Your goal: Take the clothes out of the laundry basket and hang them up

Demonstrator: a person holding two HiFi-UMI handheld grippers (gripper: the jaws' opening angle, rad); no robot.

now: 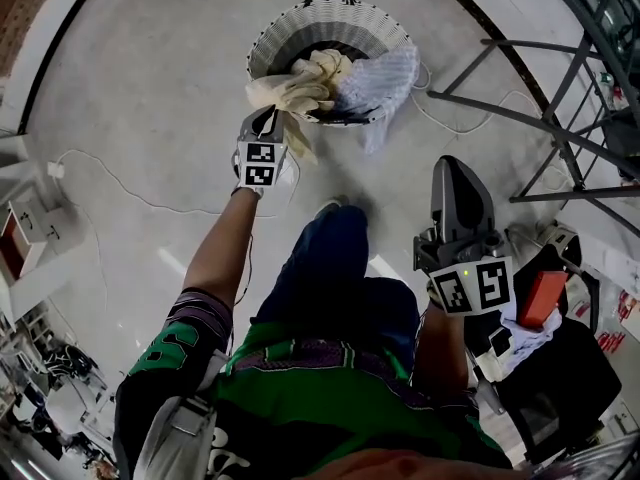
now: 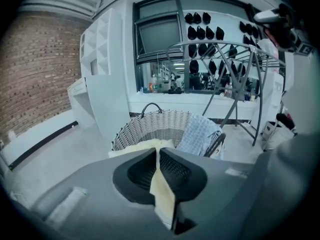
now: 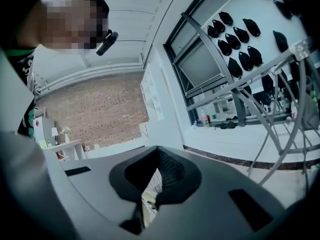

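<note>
Jaws of the left gripper (image 1: 273,118) are pinched on a cream cloth (image 1: 300,86). In the left gripper view a strip of that cloth (image 2: 162,194) runs down between the two pressed pads. The rest of it bunches over the near rim of the woven laundry basket (image 1: 330,13), partly out of the basket. Beside it, a pale blue checked cloth (image 1: 385,78) hangs over the basket's right rim. The basket stands on a grey floor (image 1: 150,98), with a thin white cable (image 1: 130,193) trailing across the floor to its left. The right gripper (image 1: 457,171) is held well apart from the basket, near the person's knee. Its jaws are pressed together with nothing between them. A metal drying rack (image 1: 560,138) stands to the right of the basket.
</note>
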